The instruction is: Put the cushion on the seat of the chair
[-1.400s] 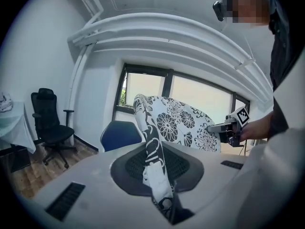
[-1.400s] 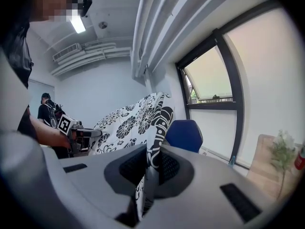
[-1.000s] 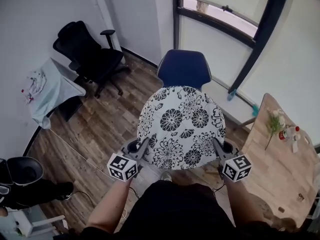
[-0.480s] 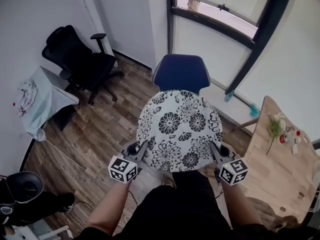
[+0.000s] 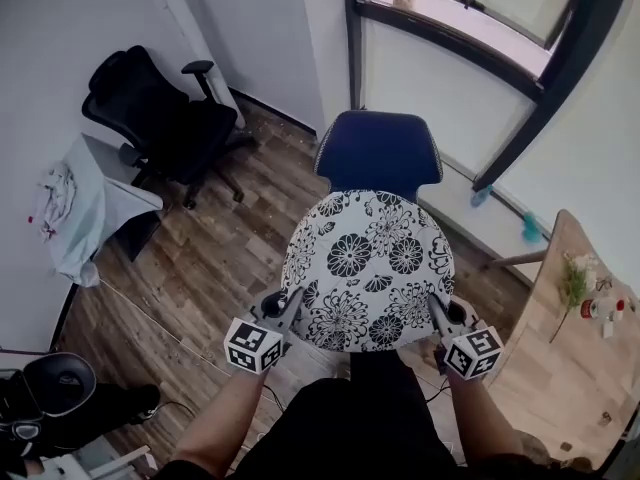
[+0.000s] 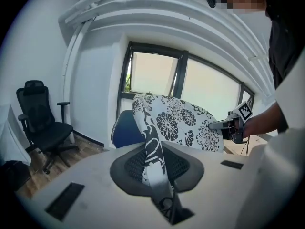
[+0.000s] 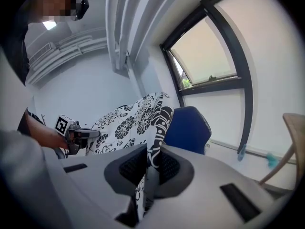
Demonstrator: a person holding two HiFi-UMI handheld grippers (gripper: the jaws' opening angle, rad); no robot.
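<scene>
We hold the cushion (image 5: 368, 268), a round black-and-white flowered one, spread out between the two grippers. The left gripper (image 5: 289, 305) is clamped on its left rim and the right gripper (image 5: 436, 310) on its right rim. In each gripper view the jaws are nearly together, with only a thin fold of the printed fabric pinched between them. The cushion hangs in the air in front of us, and in the head view its far edge overlaps the blue chair (image 5: 380, 151); what shows beyond it looks like the backrest. The seat is hidden under the cushion in the head view and neither gripper view shows it, so we cannot tell how high above it we are.

That hidden seat is our main worry. Lowering blind, we may land the cushion too far forward, so that it tips off the front edge onto the wooden floor (image 5: 210, 258). We may also push it against the backrest, so that it sits tilted. The grip is the other weak point: each pinch takes little cloth, and a tug from one side may pull the rim out of the other, leaving the cushion swinging from one gripper. Letting go unevenly would skew it on the seat
</scene>
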